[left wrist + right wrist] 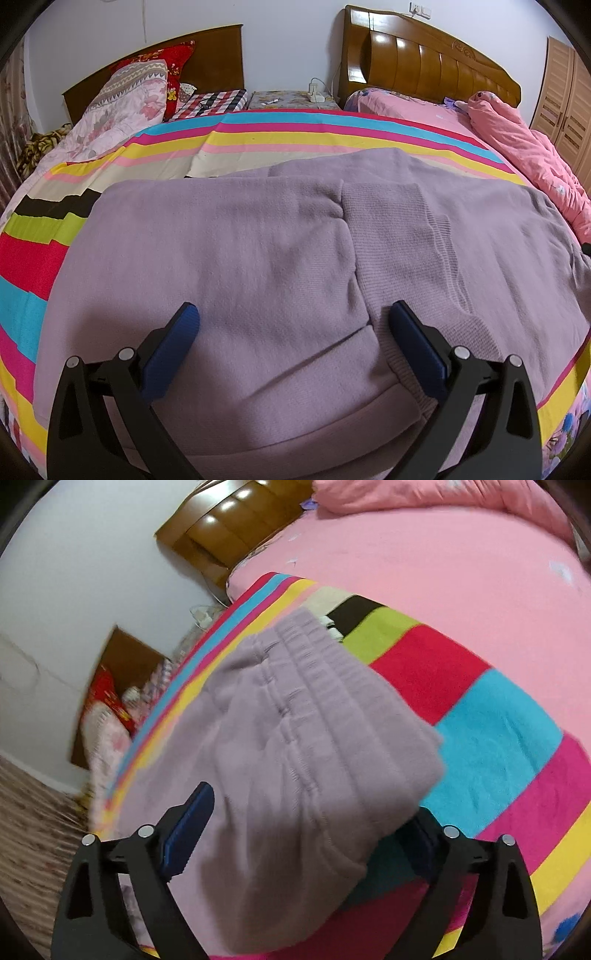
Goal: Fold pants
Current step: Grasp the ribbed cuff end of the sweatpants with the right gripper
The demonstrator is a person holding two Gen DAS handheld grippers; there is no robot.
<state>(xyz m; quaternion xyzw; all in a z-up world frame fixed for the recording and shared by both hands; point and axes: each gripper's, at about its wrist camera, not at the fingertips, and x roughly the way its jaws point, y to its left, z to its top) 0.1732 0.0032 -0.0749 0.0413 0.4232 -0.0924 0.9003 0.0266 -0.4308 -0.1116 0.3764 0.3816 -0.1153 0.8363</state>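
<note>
Lilac knit pants lie folded on the striped bedspread, with both ribbed leg cuffs laid over the middle. My left gripper hovers just above them, its blue pads spread wide with nothing pinched. In the right wrist view the gathered elastic waistband end of the pants runs between the fingers of my right gripper. Its left pad stands clear of the cloth. The waistband corner partly hides the right pad, and I see no pinch there.
A pink quilt is bunched along the right side of the bed. Flowered and red pillows rest against the left headboard. A bedside stand with a power strip sits between the two wooden headboards. The floor lies beyond the bed's edge.
</note>
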